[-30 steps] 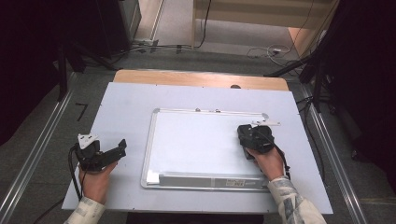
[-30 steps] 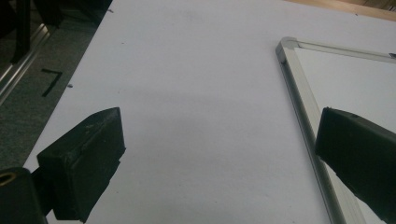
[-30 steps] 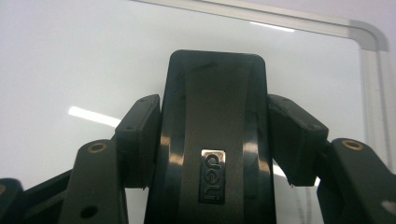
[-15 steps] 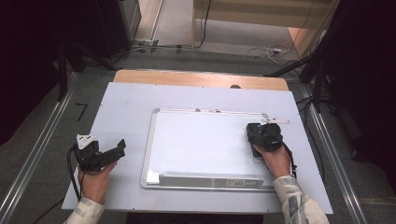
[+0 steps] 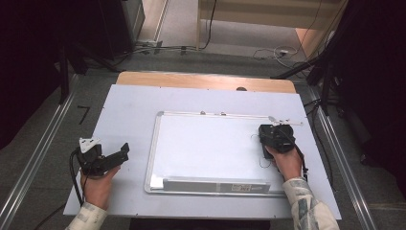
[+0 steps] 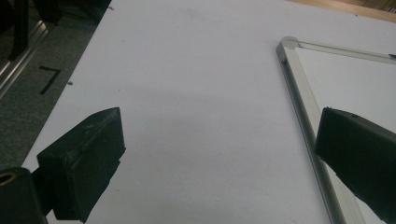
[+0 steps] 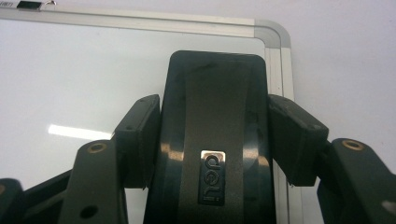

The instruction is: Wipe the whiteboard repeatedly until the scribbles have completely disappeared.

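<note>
**Wiping the whiteboard with the eraser**

The black whiteboard eraser (image 7: 215, 135) sits flat on the whiteboard (image 5: 210, 143), close to the board's far right corner. The right gripper (image 5: 274, 136) is pinching it, one black jaw pressed on each long side. A few thin pen marks show on the board just beside the eraser and a little nearer the person

So the step in hand looks like rubbing the board clean. Next, the eraser should slide over those marks, kept flat and pushed down softly, and it should stay inside the silver frame (image 7: 275, 42)

The left gripper (image 5: 117, 155) rests on the grey table (image 6: 196, 93), off the board's left edge. Its jaws are spread wide and hold nothing
</note>
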Tool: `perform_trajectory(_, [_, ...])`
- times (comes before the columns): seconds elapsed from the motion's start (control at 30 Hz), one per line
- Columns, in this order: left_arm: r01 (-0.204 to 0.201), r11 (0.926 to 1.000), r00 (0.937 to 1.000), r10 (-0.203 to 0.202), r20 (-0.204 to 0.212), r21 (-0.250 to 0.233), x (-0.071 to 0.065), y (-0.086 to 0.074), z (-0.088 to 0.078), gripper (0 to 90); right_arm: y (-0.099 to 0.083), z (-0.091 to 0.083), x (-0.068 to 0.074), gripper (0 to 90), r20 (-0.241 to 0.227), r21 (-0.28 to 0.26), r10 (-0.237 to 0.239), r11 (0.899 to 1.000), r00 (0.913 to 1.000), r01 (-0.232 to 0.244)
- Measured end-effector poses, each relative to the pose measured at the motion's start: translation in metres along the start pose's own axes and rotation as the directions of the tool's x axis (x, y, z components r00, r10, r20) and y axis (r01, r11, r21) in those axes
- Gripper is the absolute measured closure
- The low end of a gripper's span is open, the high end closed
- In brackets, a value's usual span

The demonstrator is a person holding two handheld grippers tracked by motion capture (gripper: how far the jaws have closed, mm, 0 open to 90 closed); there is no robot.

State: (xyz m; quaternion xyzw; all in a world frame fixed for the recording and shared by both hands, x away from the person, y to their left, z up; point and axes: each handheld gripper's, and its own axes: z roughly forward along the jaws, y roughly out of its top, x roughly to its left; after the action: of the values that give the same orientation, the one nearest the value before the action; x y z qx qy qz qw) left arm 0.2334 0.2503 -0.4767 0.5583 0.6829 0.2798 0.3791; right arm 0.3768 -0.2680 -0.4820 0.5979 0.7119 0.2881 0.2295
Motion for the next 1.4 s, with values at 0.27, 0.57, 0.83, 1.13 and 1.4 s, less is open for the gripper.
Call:
perform_trajectory(0.27, [-0.013,0.9999,0.9999,0.013,0.006,0.003,-0.004,0.002,0.004,1.9,0.01,0.01,0.014,36.8,-0.012,0.0,-0.017,1.0,0.9998,0.017])
perform_trajectory(0.57, [-0.004,1.0,1.0,0.004,0.005,-0.002,-0.001,0.001,0.002,1.9,0.013,0.014,0.042,36.8,-0.07,0.003,-0.077,0.997,0.9946,0.077])
perform_trajectory(0.83, [0.002,1.0,1.0,-0.002,0.005,-0.001,0.001,0.001,0.001,1.9,0.016,0.018,0.043,36.7,-0.071,-0.005,-0.078,0.997,0.9944,0.078])
perform_trajectory(1.13, [0.012,0.9999,0.9999,-0.012,0.002,-0.003,0.004,0.0,0.0,1.9,0.019,0.018,0.028,36.6,-0.032,0.008,-0.019,1.0,0.9993,0.019])
perform_trajectory(1.4, [0.008,1.0,1.0,-0.008,0.002,0.001,0.004,0.001,0.0,1.9,0.016,0.013,0.014,36.7,0.005,0.024,0.015,1.0,0.9999,-0.015])
